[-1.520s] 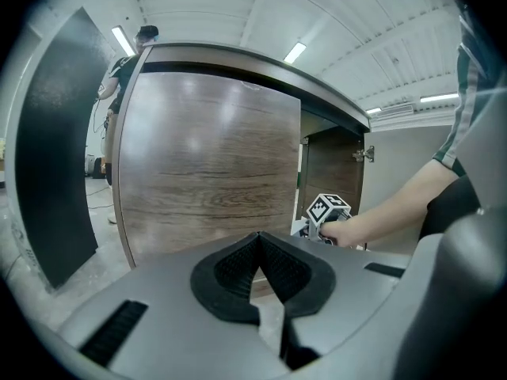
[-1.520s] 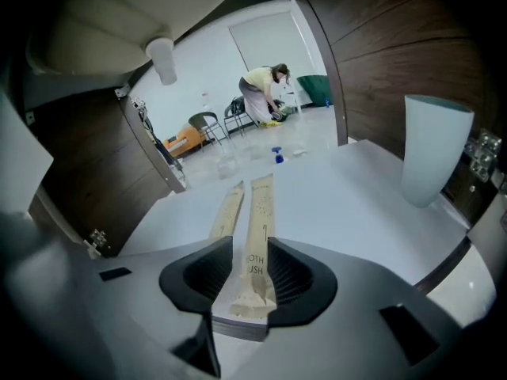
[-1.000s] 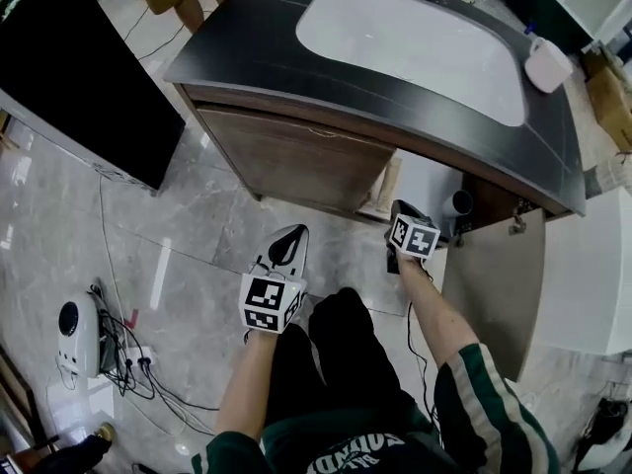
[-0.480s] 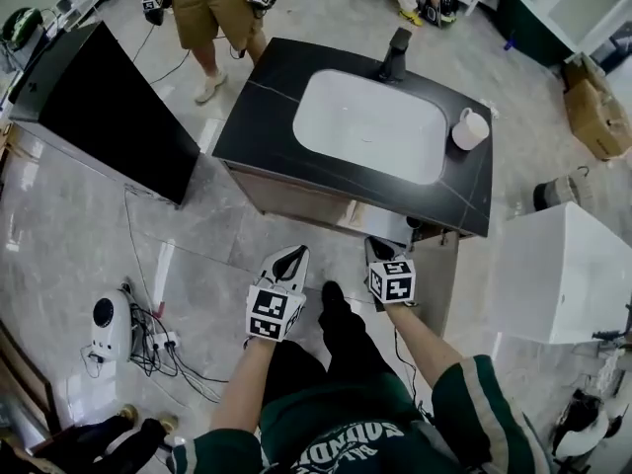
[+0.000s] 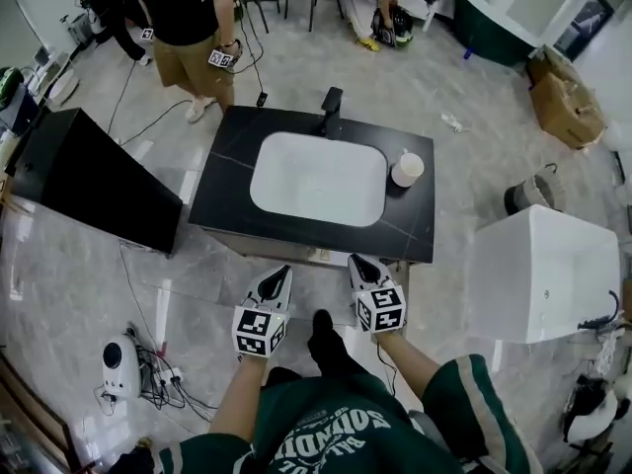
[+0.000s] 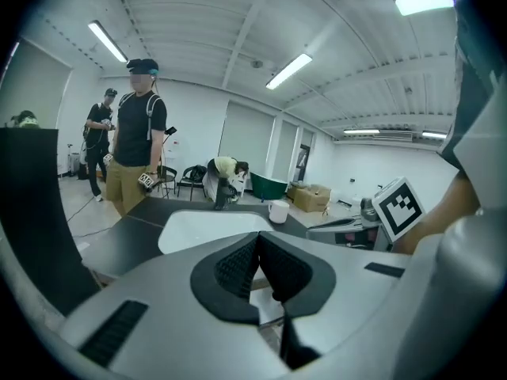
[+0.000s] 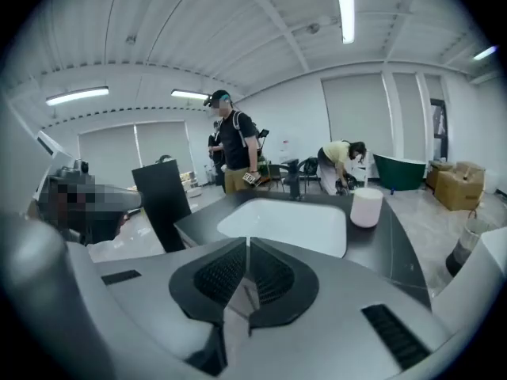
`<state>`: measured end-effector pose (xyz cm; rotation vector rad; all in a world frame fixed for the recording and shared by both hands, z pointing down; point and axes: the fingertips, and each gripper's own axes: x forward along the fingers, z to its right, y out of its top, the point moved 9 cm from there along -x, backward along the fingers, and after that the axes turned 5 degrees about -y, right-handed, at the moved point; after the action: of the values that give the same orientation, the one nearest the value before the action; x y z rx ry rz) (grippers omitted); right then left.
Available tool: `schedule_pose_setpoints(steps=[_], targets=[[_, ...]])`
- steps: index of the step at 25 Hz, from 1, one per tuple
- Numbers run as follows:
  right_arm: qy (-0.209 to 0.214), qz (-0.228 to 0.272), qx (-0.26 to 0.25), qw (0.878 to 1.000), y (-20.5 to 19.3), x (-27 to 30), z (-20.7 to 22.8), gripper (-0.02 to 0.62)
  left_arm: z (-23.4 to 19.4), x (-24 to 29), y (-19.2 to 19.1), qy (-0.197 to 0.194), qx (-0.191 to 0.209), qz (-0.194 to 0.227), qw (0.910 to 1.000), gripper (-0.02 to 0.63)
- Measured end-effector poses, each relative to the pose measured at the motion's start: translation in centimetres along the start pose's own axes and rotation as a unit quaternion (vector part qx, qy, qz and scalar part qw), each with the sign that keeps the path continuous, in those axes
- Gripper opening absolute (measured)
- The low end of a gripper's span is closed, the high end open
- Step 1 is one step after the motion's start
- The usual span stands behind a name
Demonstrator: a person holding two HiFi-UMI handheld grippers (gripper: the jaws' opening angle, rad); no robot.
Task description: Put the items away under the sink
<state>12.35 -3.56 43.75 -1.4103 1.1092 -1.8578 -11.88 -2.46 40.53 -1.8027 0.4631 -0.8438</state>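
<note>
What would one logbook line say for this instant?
left gripper: shut, empty | right gripper: shut, empty | white cylindrical mug: on black countertop, beside white sink basin

A mock bathroom is standing inside a big recording lab or studio hall. The black vanity top [image 5: 222, 196], with its white basin [image 5: 316, 179] and faucet [image 5: 331, 107], is sitting free in the middle of an open tiled floor [image 5: 464, 77]. Cables [image 5: 148, 368] are trailing across that floor and cardboard boxes [image 5: 563, 97] are sitting at its edge. Strip lights [image 7: 344, 6] are glowing overhead, and another person [image 5: 183, 13] is carrying marker-cube grippers [image 5: 219, 57].
</note>
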Motion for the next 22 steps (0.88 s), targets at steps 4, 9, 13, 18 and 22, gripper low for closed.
schedule_pose_setpoints(steps=[4,9,13,18,22], targets=[[-0.031,0.034,0.012,0.999,3.9,0.1,5.2,0.048,1.0,4.3,4.6,-0.023,0.026,0.021,0.9992,0.010],[-0.066,0.055,0.016,0.996,6.9,0.6,10.0,0.048,1.8,9.9,7.8,-0.057,0.046,0.023,0.9970,0.011],[-0.088,0.054,0.024,0.994,7.9,1.0,12.9,0.049,2.8,13.9,9.0,-0.092,0.052,0.019,0.9942,0.011],[-0.122,0.051,0.034,0.991,8.5,2.3,15.6,0.049,2.9,18.9,10.2,-0.136,0.061,0.017,0.9887,0.011],[-0.146,0.040,0.052,0.987,8.9,4.4,17.5,0.128,2.0,23.1,11.3,-0.167,0.064,0.008,0.9839,0.011]])
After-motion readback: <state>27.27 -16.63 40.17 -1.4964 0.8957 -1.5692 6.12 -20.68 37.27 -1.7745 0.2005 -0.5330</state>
